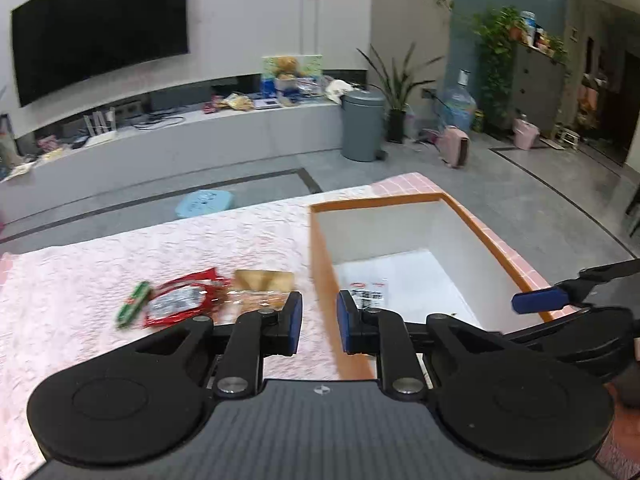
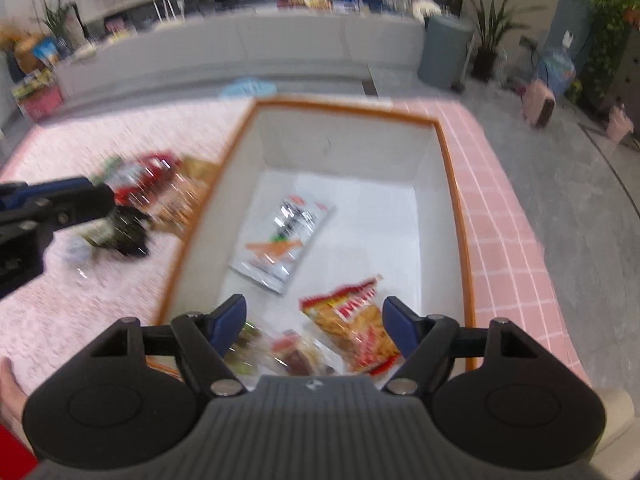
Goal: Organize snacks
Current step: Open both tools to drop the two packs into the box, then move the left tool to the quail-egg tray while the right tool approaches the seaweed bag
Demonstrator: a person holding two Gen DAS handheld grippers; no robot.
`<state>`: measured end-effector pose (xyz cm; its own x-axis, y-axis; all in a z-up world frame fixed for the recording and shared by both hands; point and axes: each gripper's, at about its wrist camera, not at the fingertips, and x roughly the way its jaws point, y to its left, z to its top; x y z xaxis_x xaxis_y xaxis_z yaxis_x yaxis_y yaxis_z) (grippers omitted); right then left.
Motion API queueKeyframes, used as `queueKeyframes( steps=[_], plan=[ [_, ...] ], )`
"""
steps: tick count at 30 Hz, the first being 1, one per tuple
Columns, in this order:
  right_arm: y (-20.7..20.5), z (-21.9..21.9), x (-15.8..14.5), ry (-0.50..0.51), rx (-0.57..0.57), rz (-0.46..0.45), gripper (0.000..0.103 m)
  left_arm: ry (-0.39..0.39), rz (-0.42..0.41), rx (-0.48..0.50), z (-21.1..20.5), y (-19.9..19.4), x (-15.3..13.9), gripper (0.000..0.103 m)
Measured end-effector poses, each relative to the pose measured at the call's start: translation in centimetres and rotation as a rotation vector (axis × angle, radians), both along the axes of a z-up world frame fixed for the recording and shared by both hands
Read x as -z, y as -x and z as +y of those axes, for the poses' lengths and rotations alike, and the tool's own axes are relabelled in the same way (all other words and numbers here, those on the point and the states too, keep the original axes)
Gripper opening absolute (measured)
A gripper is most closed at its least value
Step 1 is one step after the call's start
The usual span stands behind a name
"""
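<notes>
An orange-rimmed white box (image 1: 480,224) (image 2: 452,168) stands on the pink cloth. In the right wrist view it holds a white packet (image 2: 286,236), a red-yellow chips bag (image 2: 356,328) and some blurred packets (image 2: 288,356). My right gripper (image 2: 314,320) is open and empty above the box's near end. My left gripper (image 1: 319,320) is open and empty over the box's left rim. Left of the box lie a red packet (image 1: 182,300), a green stick packet (image 1: 134,304), a tan packet (image 1: 262,282) and a dark packet (image 2: 124,234).
The pink-clothed table (image 1: 120,264) ends at a tiled pink edge (image 2: 504,216) right of the box. Beyond are grey floor, a blue stool (image 1: 204,202), a grey bin (image 1: 362,124) and a TV bench (image 1: 180,140).
</notes>
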<state>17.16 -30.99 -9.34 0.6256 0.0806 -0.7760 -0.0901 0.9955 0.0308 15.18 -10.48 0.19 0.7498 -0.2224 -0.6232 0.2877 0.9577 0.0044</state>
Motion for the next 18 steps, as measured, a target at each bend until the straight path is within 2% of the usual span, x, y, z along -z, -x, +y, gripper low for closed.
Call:
queueKeyframes(
  steps=[5,9,12,18],
  plan=[
    [2.9,2.3,-2.0,-0.017,-0.023,-0.105,0.076,-0.025,-0.042,-0.083,2.0,2.5,-1.0,0.03],
    [5.1,4.5,-2.7,-0.034,-0.033,-0.186,0.076,-0.047,-0.052,-0.106,3.5,3.7,-1.1,0.031],
    [6.8,6.4,-2.7,-0.055,-0.042,-0.244,0.081,-0.064,-0.059,-0.121,4.6,4.4,-1.0,0.035],
    [9.0,10.9,-1.5,-0.042,-0.096,-0.325,0.081,0.004,-0.03,-0.167,8.4,4.8,0.1,0.036]
  ],
)
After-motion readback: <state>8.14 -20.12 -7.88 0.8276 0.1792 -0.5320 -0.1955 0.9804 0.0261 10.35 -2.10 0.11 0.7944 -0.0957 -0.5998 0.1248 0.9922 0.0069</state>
